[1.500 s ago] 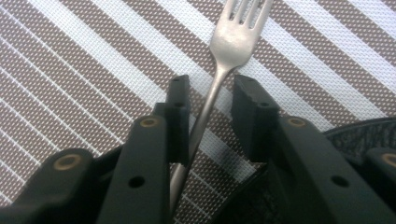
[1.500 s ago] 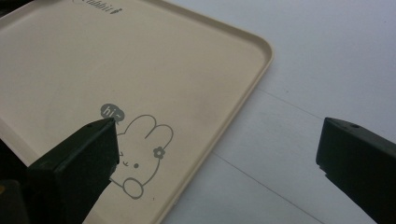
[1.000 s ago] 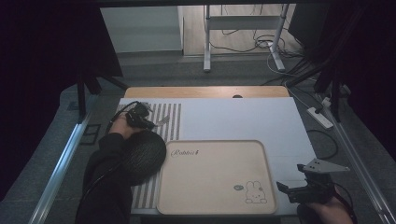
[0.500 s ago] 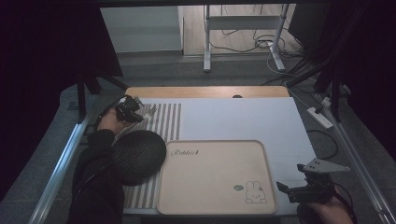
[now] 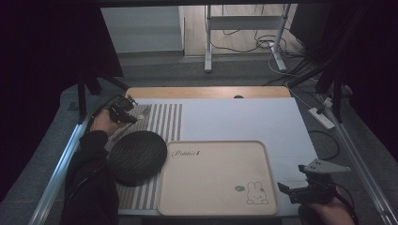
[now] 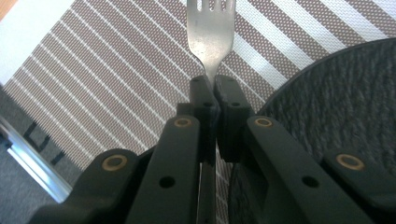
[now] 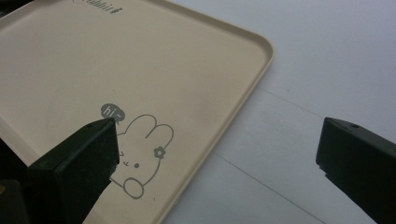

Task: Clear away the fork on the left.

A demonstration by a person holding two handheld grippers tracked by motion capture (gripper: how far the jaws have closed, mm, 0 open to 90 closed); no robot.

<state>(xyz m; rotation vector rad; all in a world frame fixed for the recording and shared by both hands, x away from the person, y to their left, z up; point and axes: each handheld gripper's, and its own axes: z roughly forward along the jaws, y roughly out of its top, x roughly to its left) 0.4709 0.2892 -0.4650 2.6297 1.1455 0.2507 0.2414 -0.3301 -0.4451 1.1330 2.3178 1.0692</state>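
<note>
Since a second earlier, the left gripper had drawn away from the dark round mat toward the far left corner of the striped placemat, carrying a fork with it. In the left gripper view its jaws were pressed tight on the fork's neck, the tines sticking out beyond the pads and the handle running back between the fingers. The fork was off the surface, over the brown-and-white stripes, with the edge of the dark round mat just to one side. In the high view the fork showed as a pale sliver beside the gripper, near the placemat's far end.

The dark round mat lay on the striped placemat, its right edge touching or just overlapping the beige tray. The tray sat on the white table cover, printed with a rabbit drawing and a small "hi" bubble near its near right corner.

The right gripper had kept its place at the near right of the table, just off the tray's corner. Its jaws stood wide apart with nothing between them, one over the rabbit drawing, the other over the white cover.
</note>
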